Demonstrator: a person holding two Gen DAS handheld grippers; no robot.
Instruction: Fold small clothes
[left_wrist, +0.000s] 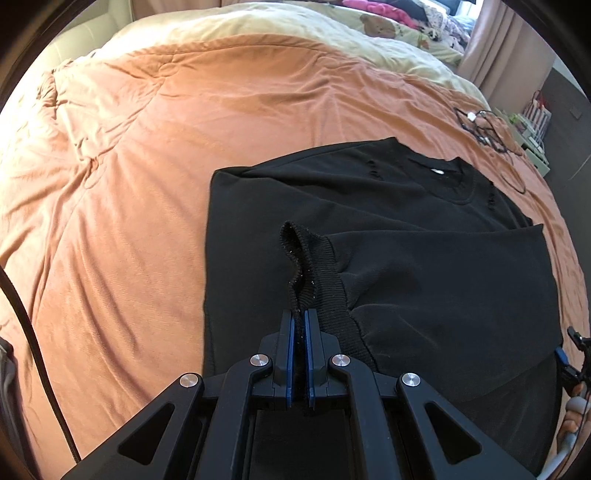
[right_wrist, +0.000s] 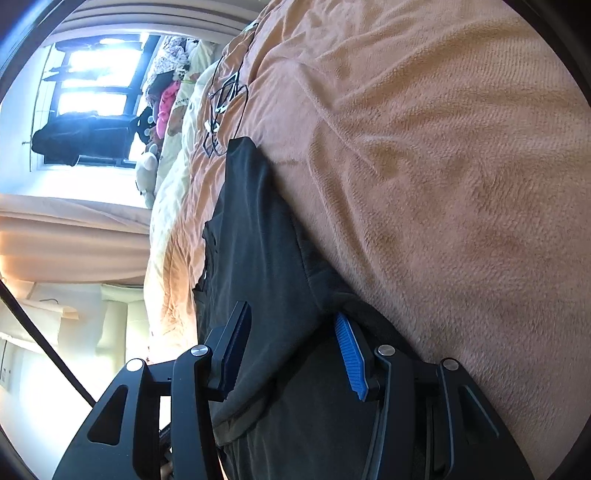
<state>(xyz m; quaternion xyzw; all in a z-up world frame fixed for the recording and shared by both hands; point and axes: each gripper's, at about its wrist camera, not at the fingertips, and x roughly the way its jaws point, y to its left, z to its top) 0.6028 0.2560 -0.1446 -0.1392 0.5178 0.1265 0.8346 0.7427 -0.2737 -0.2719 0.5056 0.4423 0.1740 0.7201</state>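
A black sweatshirt (left_wrist: 406, 229) lies flat on the orange blanket (left_wrist: 147, 166), collar at the far right, one sleeve folded across the body. My left gripper (left_wrist: 299, 314) is shut on the sleeve's ribbed cuff (left_wrist: 310, 266), which stands up in a loop just above the fingers. In the right wrist view, rolled sideways, my right gripper (right_wrist: 291, 325) is open with its blue pads on either side of the sweatshirt's edge (right_wrist: 266, 266); one finger (right_wrist: 351, 354) lies against the blanket (right_wrist: 443, 184). The right gripper also shows at the right edge of the left wrist view (left_wrist: 569, 354).
Black cables (left_wrist: 487, 133) lie on the blanket beyond the collar. A cream duvet (left_wrist: 280, 22) with toys and clothes is at the head of the bed. Curtains (left_wrist: 495, 44) and floor shelves (left_wrist: 532, 125) are to the right. A black cord (left_wrist: 37, 350) hangs at left.
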